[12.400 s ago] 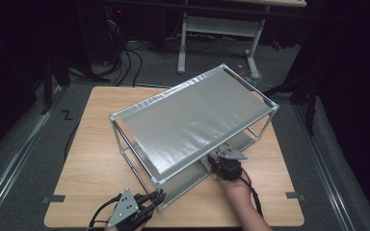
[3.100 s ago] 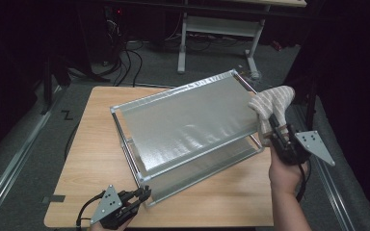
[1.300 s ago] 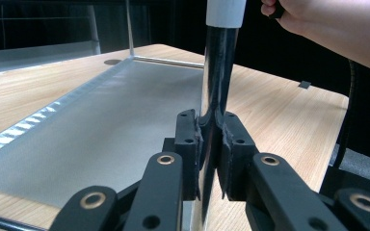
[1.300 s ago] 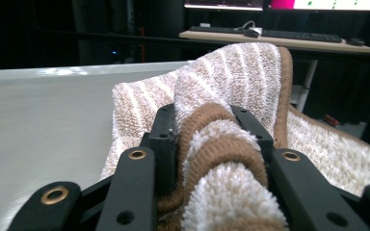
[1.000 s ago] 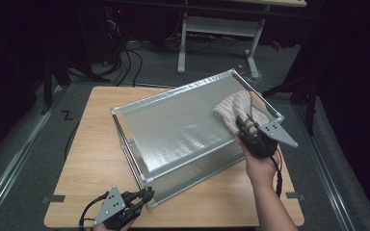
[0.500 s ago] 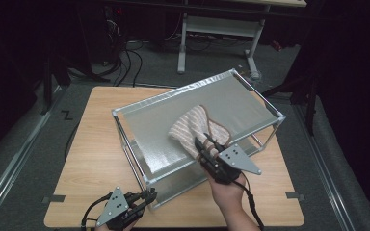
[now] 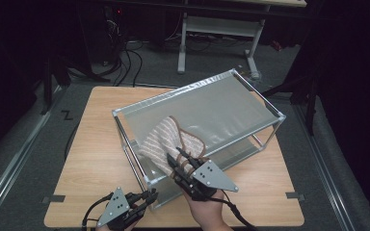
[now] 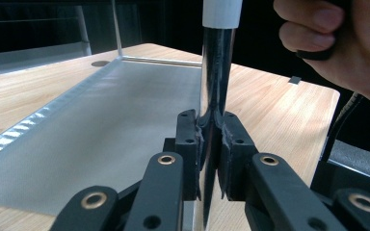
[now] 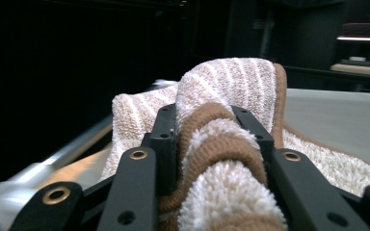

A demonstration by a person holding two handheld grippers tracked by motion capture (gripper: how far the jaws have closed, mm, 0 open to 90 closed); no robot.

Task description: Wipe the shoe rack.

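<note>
Wooden table (image 7: 96, 144) on grey floor; white desk frame (image 7: 217, 36) far behind, black cables (image 7: 125, 53) far left, tape marks (image 7: 54, 198) on near edge.

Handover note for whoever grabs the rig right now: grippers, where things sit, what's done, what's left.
Left gripper: shut on the near corner post of the metal rack, steadying it on the wooden table.
Right gripper: shut on the striped towel, bunched between the jaws, lying on the rack's top shelf toward its near left end.
Done: rack held, towel on the shelf.
Left: judging by the setup, probably finish wiping the top shelf, then release towel and post. How much is already wiped I cannot tell.
</note>
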